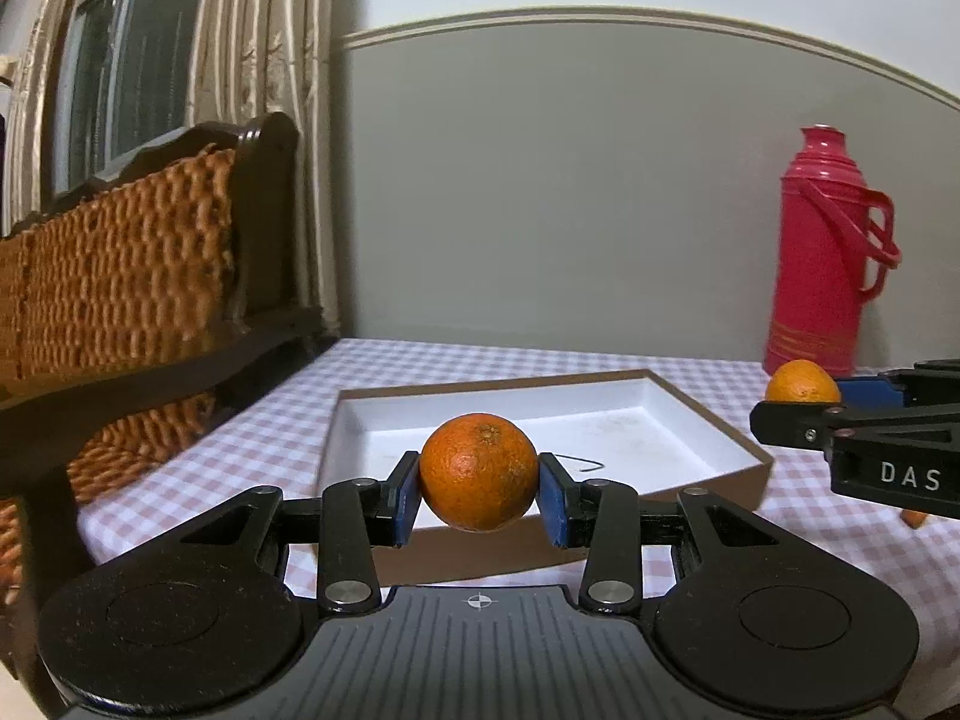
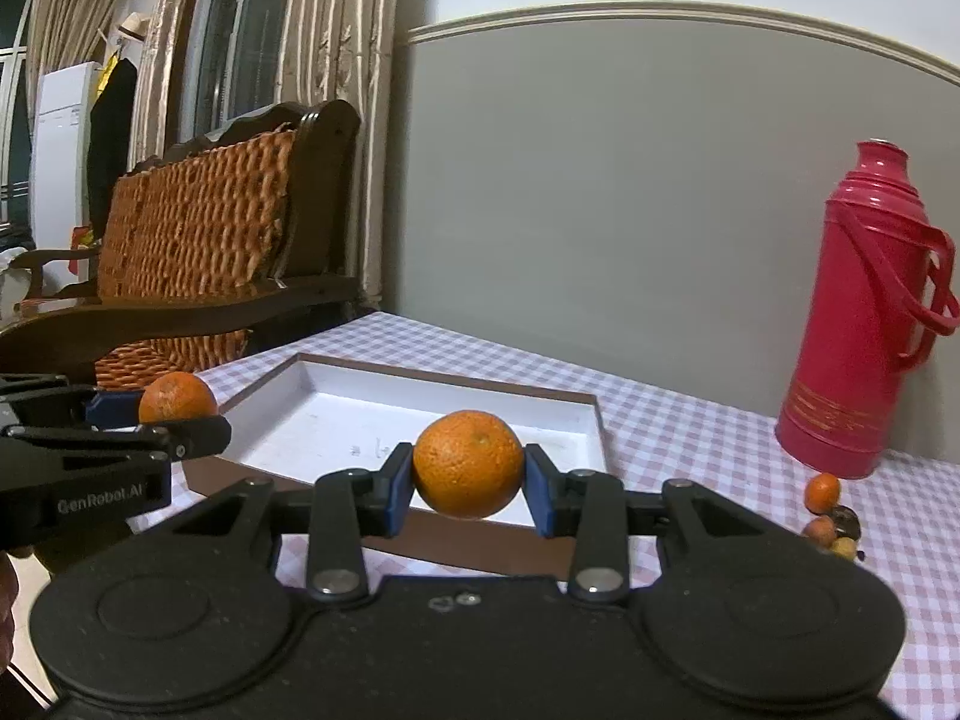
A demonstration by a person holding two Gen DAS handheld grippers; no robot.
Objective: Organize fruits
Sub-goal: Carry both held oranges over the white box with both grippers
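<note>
Your left orange [image 1: 478,471] sits pinched at its widest part between the blue pads [image 1: 407,498] of the left gripper [image 1: 480,498], clear of the table, so it cannot roll. The right gripper [image 2: 468,495] clamps a second orange [image 2: 468,463] the same way. Both hang before the empty white tray [image 1: 702,420] at twelve o'clock, probably their destination. Small fruits [image 2: 831,516] wait at four o'clock, beside the red thermos [image 2: 864,324].
</note>
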